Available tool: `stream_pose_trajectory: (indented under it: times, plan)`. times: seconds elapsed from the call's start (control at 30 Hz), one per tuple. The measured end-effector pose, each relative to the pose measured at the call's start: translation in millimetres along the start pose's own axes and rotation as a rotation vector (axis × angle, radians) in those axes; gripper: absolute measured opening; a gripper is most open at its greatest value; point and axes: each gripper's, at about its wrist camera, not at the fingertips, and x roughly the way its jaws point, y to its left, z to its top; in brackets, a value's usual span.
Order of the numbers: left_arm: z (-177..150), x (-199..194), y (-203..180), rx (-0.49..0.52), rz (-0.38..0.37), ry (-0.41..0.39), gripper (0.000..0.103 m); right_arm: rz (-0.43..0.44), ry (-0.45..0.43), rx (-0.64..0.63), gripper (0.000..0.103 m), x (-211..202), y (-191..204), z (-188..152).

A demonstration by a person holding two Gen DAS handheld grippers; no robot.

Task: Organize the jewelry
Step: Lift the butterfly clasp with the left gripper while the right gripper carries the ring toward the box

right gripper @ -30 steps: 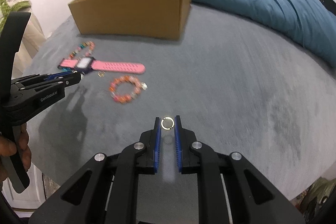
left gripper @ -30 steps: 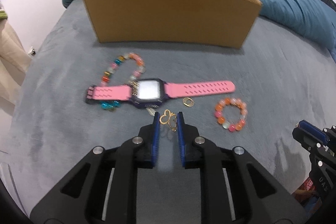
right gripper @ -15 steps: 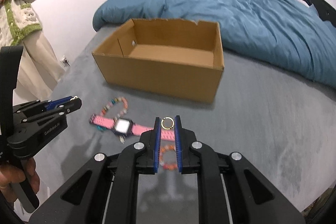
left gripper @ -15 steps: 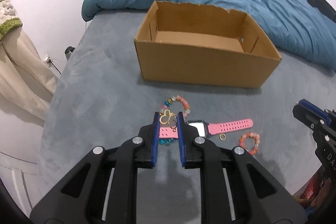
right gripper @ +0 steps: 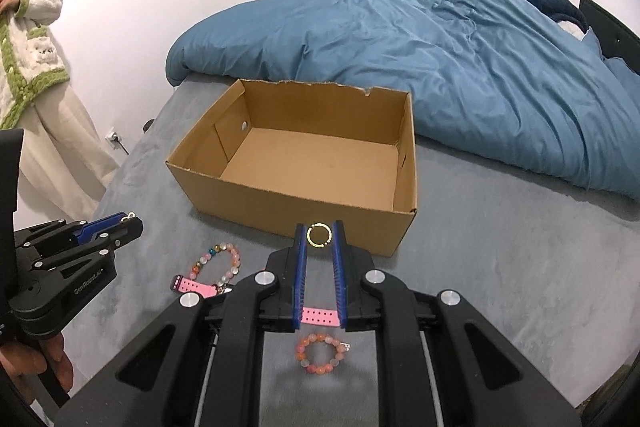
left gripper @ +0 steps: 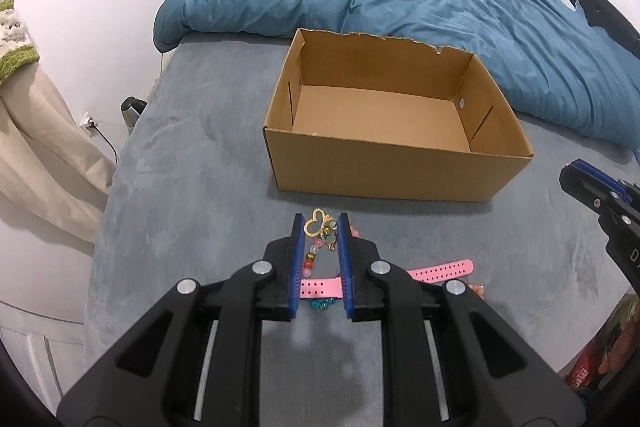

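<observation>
Two pinches: left hand-held gripper [left gripper: 320, 223] clamps gold heart charm [left gripper: 316, 225], right hand-held gripper [right gripper: 319, 233] thin gold ring [right gripper: 319, 235], cardboard box [right gripper: 280, 199].

Pink watch [right gripper: 318, 315] is mostly hidden behind the right gripper [right gripper: 319, 235], face not visible, only strap bits show. In left wrist view the orange bracelet [left gripper: 476, 290] is barely peeking out right of the watch strap. Red stuff [left gripper: 600, 355] right of that is cut off by the edge, can't tell what it is.
</observation>
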Motion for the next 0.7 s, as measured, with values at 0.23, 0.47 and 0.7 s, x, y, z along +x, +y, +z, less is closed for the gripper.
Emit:
stream_pose_trajectory:
  times: [0.23, 0.47, 0.7]
  plan:
    - [4.9, 1.8, -1.5, 0.005, 0.003, -0.002, 0.015, 0.000, 0.011, 0.002, 0.013, 1.2, -0.5, -1.0]
    - [6.6, 2.5, -2.1, 0.004, 0.001, -0.002, 0.014, -0.002, 0.012, 0.004, 0.013, 1.6, -3.9, -2.7]
    - [7.6, 2.9, -3.3, 0.005, 0.002, -0.001, 0.015, -0.005, 0.013, 0.004, 0.013, 1.2, -6.5, -4.4]
